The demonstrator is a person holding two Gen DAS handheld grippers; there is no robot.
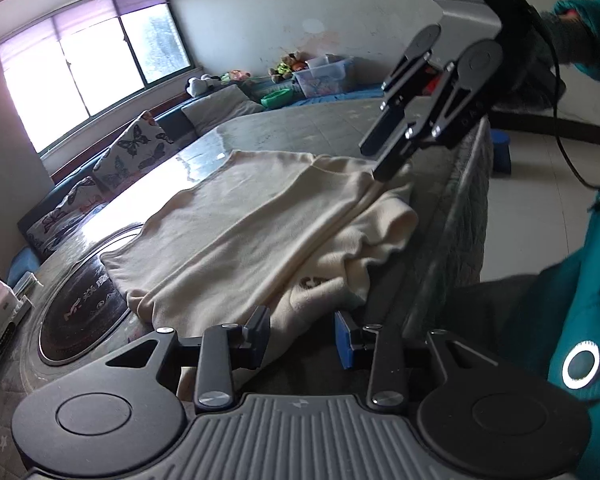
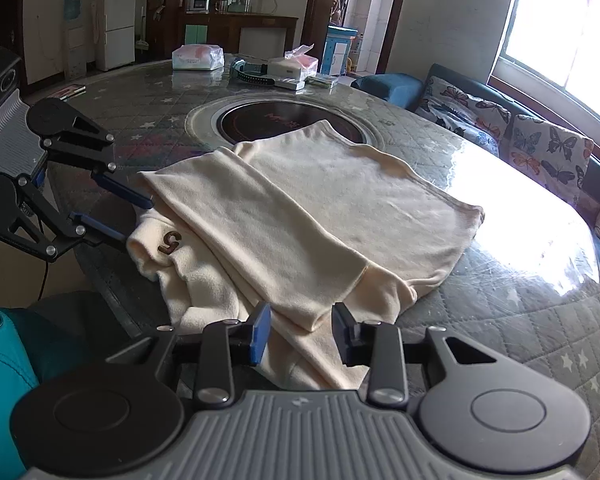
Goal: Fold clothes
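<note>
- Right up against the lens: left gripper (image 1: 302, 334), jaws apart, hem of the cream sweater (image 1: 256, 220) lying between the blue pads but not pinched.
- Same story at the right gripper (image 2: 300, 334): jaws spread wide, a folded strip of sleeve fabric running between them, nothing clamped.
- Sweater spread flat on the bench (image 2: 540, 312), one side folded over the body in a long band, a brown "5" patch (image 2: 169, 243) peeking out at the near edge.
- Far hem draped partly over the dark round cooktop (image 2: 260, 122) sunk in the middle of the bench.
- Seen from the right wrist, left gripper off to the side, fingertips just beside the sweater's edge near the patch.
- Seen from the left wrist, right gripper angled down, tips touching or nearly touching the shoulder end; contact hard to judge.
- Beyond the cooktop: tissue packs (image 2: 198, 57) and small boxes at the far rim.
- Butterfly-print cushions (image 2: 548, 148) on a sofa under a bright window (image 1: 96, 68).
- White fridge (image 2: 118, 20) against the back wall.
</note>
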